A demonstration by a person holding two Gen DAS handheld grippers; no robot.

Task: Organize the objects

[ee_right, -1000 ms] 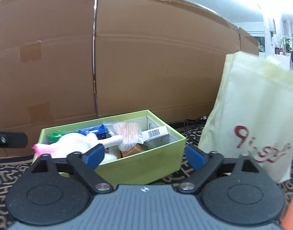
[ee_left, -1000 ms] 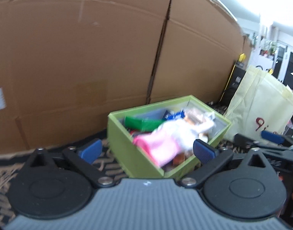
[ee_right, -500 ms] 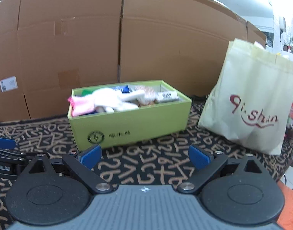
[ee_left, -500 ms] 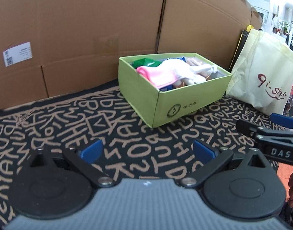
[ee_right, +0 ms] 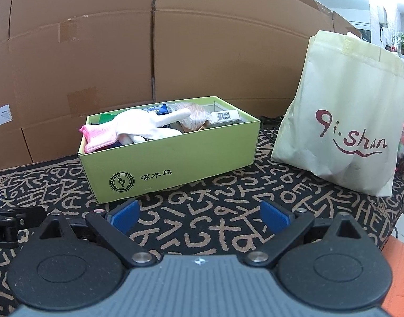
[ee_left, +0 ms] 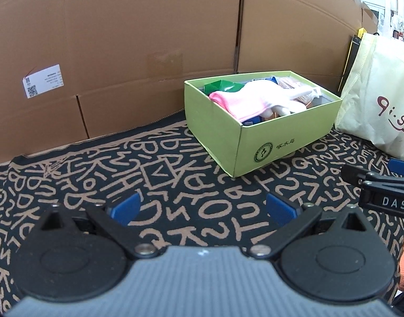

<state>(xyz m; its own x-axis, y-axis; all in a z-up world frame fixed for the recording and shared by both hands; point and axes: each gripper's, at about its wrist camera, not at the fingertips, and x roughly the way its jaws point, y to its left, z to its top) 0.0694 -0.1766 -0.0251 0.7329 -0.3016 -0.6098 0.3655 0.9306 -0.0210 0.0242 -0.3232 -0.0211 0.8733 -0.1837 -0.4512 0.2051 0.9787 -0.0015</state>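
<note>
Both hand-held grippers farther back from green box [ee_right: 175, 158], seemingly full; jaws wide, empty.

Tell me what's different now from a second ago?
Both grippers pulled back from the green box. A second ago they hung right at its rim; now the left gripper and right gripper sit farther off, over the patterned mat. Both were open and empty then and are now. Nothing was picked up or dropped. The box, the pink-and-white glove in it, and the bag stayed put.
</note>
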